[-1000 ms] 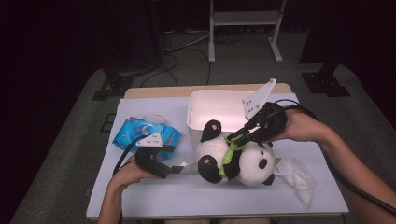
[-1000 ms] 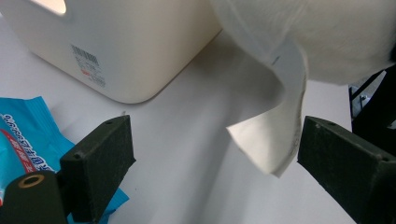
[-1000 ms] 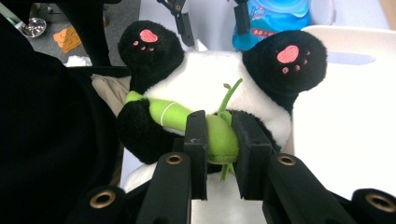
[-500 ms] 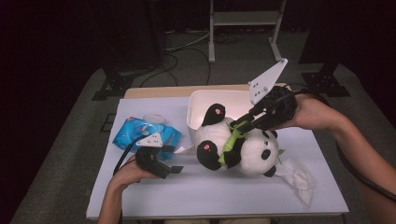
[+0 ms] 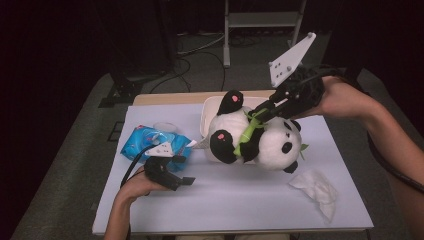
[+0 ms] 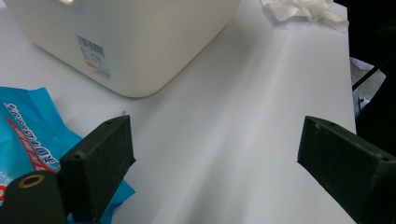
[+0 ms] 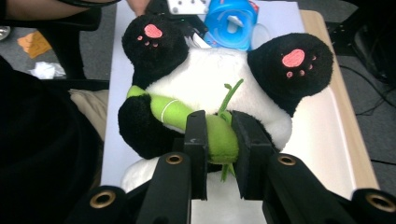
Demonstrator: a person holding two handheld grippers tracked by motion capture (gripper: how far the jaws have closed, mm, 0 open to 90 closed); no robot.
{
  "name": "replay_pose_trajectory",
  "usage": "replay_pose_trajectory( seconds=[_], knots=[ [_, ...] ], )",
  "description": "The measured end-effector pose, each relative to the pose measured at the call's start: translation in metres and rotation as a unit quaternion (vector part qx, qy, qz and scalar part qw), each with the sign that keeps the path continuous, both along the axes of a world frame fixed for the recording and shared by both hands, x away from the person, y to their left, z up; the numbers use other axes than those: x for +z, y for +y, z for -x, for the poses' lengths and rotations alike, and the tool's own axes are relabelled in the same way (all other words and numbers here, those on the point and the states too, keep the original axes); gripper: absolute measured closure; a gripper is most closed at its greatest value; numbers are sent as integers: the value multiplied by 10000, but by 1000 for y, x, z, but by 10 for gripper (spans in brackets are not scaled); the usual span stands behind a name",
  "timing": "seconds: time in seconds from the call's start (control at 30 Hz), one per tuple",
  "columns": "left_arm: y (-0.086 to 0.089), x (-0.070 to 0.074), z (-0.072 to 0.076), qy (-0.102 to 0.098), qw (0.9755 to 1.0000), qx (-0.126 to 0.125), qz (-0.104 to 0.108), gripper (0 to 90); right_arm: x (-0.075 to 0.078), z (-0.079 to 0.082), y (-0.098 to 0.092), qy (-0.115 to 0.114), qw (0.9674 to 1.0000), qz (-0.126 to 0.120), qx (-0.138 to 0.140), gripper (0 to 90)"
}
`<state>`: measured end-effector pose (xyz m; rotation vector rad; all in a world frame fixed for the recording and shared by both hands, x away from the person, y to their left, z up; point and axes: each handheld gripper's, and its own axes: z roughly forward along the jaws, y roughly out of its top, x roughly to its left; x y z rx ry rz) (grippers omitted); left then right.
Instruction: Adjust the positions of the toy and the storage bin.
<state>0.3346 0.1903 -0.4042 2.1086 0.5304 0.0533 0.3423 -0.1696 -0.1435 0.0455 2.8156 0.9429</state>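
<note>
Resting low at the lower left of the high view, the left gripper (image 5: 187,180) lies on the white table (image 5: 240,200) with its jaws spread wide and nothing between them; in its own view only bare tabletop lies between the pads. Just behind it sits a blue wipes packet (image 5: 150,142), and at the lower right a crumpled tissue (image 5: 315,187).

Mid-frame, the right gripper (image 5: 256,119) is clamped on the green bamboo stalk (image 7: 210,130) sewn to the plush panda (image 5: 260,142), which hangs tilted, feet toward the left, over the near wall of the white bin (image 5: 206,120).

My worry is the grip: the jaws pinch only the soft stalk, not the body, so the weight of the toy could pull the fabric out of the pads, or the panda could swing and catch its foot on the bin rim, tipping the bin.

Beyond the table edge there is grey carpet (image 5: 90,125), loose cables (image 5: 195,60) and the legs of a metal stand (image 5: 260,25) against a dark backdrop.
</note>
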Motion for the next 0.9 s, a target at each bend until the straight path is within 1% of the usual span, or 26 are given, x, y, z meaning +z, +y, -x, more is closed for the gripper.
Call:
replay_pose_trajectory(
  seconds=[0.17, 0.23, 0.33, 0.6, 0.7, 0.8, 0.9],
  knots=[
    [3, -1, 0, 7, 10000, 53, 7, 100, 6, -7, 1, -43, 10000, 13, -48, 764],
    [3, 0, 0, 13, 10000, 63, 29, 100, 8, -11, 0, -25, 10000, -4, -92, 764],
    [3, -1, -1, 18, 10000, 57, 16, 100, 11, -17, 0, -54, 9999, 4, -119, 764],
    [3, -3, -1, 57, 10000, 65, -2, 100, 20, -36, -2, -41, 9997, 21, -220, 764],
    [4, -2, -1, 49, 10000, 74, 0, 100, 21, -44, -2, 1, 9996, 23, -274, 764],
    [5, -2, -2, 43, 9999, 89, 25, 100, 19, -53, -1, -8, 9996, 49, -288, 764],
    [5, -2, -2, 53, 9999, 102, 36, 100, 16, -62, -1, 37, 9994, 43, -334, 764]
  ],
)
